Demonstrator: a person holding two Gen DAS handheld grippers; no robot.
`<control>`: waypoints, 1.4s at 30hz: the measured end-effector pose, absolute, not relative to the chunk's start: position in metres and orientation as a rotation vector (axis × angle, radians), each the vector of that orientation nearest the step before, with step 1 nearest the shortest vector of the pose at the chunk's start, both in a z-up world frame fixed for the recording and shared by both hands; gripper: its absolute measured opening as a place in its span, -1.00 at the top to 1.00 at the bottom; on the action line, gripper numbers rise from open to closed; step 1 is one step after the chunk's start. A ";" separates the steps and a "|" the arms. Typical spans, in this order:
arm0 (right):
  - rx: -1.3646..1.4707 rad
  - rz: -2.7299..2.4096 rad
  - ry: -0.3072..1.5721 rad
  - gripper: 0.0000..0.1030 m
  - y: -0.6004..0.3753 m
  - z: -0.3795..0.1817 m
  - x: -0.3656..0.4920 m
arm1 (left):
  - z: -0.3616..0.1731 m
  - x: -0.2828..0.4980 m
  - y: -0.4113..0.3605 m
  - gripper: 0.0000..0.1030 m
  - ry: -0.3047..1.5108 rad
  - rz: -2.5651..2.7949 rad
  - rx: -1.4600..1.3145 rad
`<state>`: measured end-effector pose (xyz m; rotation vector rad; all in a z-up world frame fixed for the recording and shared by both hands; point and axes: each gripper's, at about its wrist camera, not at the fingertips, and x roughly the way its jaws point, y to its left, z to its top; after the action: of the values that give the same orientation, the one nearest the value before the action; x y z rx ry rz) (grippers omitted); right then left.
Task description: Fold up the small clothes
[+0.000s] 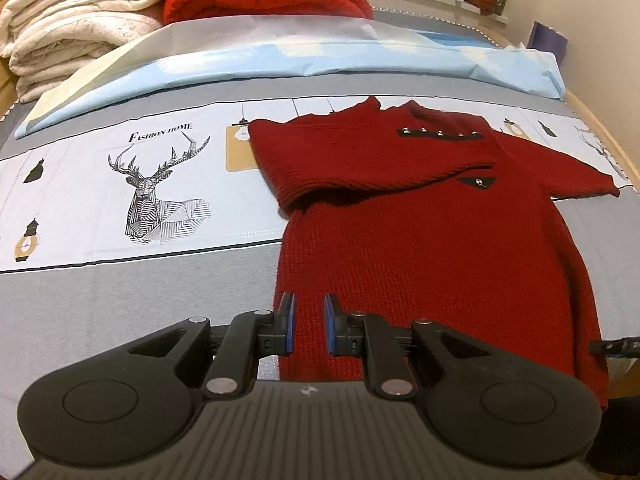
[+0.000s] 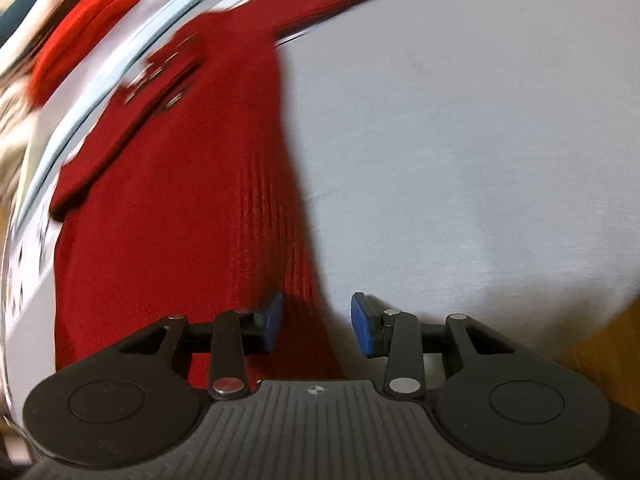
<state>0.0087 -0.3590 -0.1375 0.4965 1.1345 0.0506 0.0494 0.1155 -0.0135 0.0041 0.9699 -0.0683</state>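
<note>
Red knit sweater (image 1: 420,248): spread flat on the printed bed sheet (image 1: 120,280), centre to right of the left wrist frame, one sleeve (image 1: 360,160) already folded across the chest.

Nearest, lower centre: left hand-held gripper (image 1: 309,326) released, jaws apart over the hem near the left corner, nothing grasped. Right hand-held gripper (image 2: 316,326) likewise released, straddling the hem's right edge; view motion-blurred.

Recommended: seat both pads fully over the hem corners, clench together, lift evenly, carry toward the collar.

Farther, upper left: stacked blankets (image 1: 72,20), unrelated.
</note>
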 end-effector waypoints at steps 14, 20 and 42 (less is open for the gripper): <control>0.487 -0.032 1.074 0.55 -0.355 -0.118 0.002 | -0.014 0.052 0.112 0.69 0.971 -0.071 0.004; 0.443 -0.074 1.043 0.59 -0.385 -0.096 -0.013 | -0.017 0.054 0.102 0.69 0.976 -0.088 0.027; 0.089 -0.305 1.156 -0.07 -0.366 -0.140 0.002 | -0.025 0.061 0.096 0.69 0.995 -0.075 0.022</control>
<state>0.0019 -0.3659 -0.1400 0.0889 1.1558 -0.3054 0.0605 0.0961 -0.0250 0.0224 0.9951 -0.0746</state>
